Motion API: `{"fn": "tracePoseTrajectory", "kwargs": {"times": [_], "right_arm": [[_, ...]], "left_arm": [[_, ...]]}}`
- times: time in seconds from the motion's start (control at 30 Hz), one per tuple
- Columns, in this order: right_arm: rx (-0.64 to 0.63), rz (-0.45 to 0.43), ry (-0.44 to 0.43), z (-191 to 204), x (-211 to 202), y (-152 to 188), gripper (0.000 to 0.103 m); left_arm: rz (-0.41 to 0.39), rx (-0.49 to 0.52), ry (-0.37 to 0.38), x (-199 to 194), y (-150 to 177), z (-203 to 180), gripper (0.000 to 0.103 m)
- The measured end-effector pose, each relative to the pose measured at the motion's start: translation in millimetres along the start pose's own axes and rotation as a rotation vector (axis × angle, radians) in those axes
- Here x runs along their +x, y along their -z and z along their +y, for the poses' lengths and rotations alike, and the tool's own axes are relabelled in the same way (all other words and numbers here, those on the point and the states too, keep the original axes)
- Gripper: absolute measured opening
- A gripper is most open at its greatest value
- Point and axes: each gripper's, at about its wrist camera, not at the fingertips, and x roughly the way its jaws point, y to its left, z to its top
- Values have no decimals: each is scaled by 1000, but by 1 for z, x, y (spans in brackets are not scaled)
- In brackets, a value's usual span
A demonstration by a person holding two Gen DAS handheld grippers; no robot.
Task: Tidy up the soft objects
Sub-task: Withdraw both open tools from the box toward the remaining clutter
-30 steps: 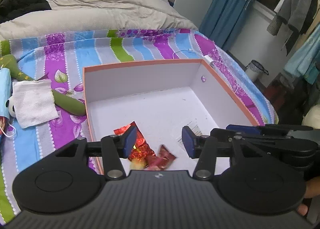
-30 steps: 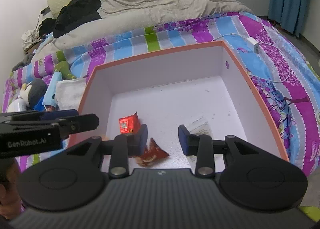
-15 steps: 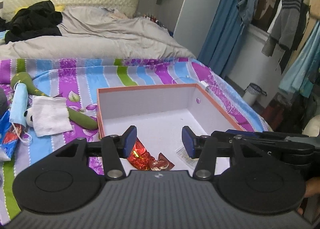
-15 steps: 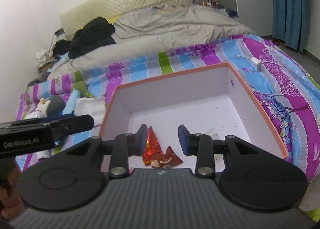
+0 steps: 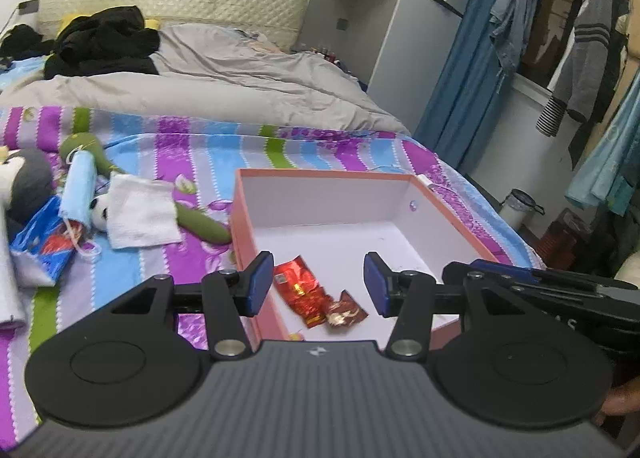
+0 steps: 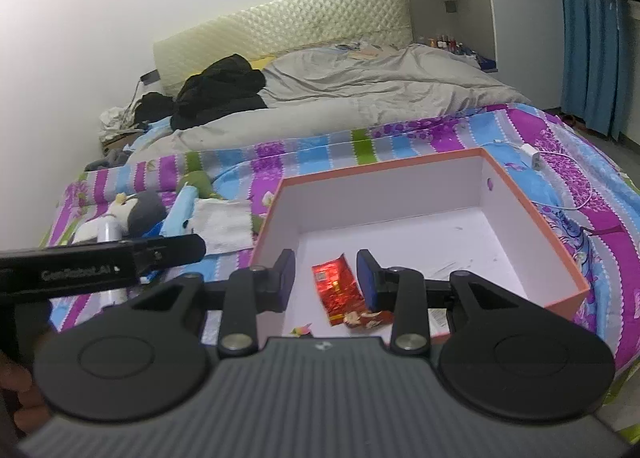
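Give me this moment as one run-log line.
left gripper: open, empty | right gripper: open, empty | box: red wrappers | white cloth: outside

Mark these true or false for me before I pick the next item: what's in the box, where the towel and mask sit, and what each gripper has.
1. The orange-rimmed box holds red foil wrappers. True.
2. The white towel lies inside the box. False: it lies on the striped bedspread, left of the box.
3. The left gripper clamps a wrapper. False: it is open with nothing between its fingers.
4. The blue face mask lies outside the box, near the towel. True.
5. The right gripper carries a plush toy. False: it is empty.
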Motion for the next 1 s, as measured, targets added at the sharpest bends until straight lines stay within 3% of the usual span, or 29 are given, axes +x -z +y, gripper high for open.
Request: {"fn": "tracePoseTrajectory", "kwargs": {"times": [0.43, 1.0], "right_arm": [[-71, -5, -76, 40, -14, 28, 37], [-141, 84, -168, 94, -12, 78, 37]], "left_arm": [[-38, -59, -72, -40, 33, 35, 56], [13, -127, -223, -89, 98, 100, 56]]}}
